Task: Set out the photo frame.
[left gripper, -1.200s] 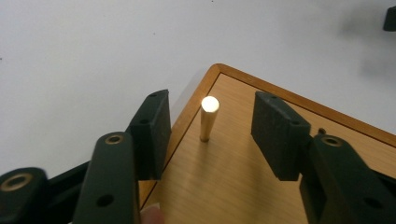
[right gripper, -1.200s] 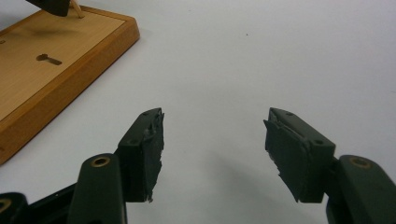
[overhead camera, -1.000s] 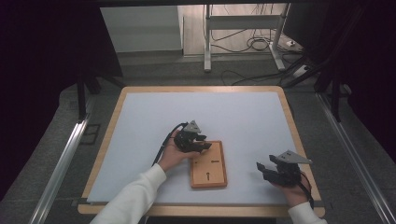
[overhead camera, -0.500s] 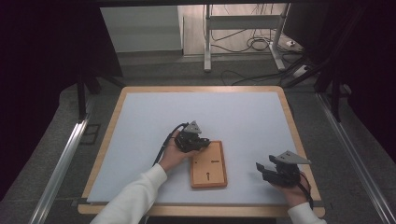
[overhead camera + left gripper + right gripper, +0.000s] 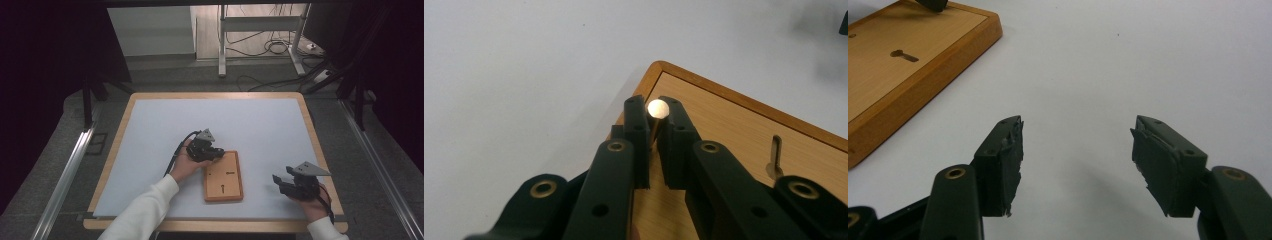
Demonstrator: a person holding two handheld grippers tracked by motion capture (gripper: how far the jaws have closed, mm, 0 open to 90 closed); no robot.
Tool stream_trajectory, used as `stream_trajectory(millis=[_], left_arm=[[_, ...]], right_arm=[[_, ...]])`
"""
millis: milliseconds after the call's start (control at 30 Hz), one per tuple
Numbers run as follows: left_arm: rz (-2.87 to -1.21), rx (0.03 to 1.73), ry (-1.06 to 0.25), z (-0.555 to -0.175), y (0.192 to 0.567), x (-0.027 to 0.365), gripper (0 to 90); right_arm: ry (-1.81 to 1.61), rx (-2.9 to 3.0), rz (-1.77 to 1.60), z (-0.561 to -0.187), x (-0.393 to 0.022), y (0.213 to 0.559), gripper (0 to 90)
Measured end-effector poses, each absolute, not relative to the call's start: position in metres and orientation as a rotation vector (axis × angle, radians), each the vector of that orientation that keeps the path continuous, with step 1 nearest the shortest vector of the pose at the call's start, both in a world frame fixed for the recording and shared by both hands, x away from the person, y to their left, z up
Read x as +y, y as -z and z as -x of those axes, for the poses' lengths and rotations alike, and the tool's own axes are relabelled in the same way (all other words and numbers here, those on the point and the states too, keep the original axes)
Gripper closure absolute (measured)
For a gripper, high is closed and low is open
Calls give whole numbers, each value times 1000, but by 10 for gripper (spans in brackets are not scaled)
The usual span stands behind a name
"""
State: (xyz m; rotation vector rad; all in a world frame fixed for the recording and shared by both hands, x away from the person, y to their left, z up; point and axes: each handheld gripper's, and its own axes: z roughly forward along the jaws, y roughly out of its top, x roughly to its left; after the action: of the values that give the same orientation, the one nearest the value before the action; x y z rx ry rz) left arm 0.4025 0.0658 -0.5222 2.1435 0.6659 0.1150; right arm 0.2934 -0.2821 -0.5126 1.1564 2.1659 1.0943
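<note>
Left gripper [image 5: 651, 131] fingers just closed on brass peg [image 5: 657, 111] (wooden board [image 5: 744, 135] corner).

Overhead forward-down view — two close gripper views, wooden board [image 5: 223, 176] shared

Your white sleeves [image 5: 145, 210] end at black tongs [image 5: 651, 145] with brass-ringed screw holes, grey three-cornered top plates [image 5: 306, 169], black cables; the right pads [image 5: 1008, 165] look frayed, perhaps

peg [image 5: 657, 108] shaft hidden between jaws
</note>
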Motion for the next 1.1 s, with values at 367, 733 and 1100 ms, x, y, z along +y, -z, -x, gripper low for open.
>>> stream_trajectory(millis=[367, 733, 1100], left_arm=[[-2160, 661, -48, -409, 521, 67, 831], [-2154, 654, 3, -413, 521, 69, 823], [-2148, 654, 45, -417, 522, 71, 816]], right_arm=[[-1139, 2184, -1070, -290, -273, 509, 369], [-1155, 2212, -939, -281, -253, 505, 294], [-1187, 2311, -819, -268, -221, 505, 246]])
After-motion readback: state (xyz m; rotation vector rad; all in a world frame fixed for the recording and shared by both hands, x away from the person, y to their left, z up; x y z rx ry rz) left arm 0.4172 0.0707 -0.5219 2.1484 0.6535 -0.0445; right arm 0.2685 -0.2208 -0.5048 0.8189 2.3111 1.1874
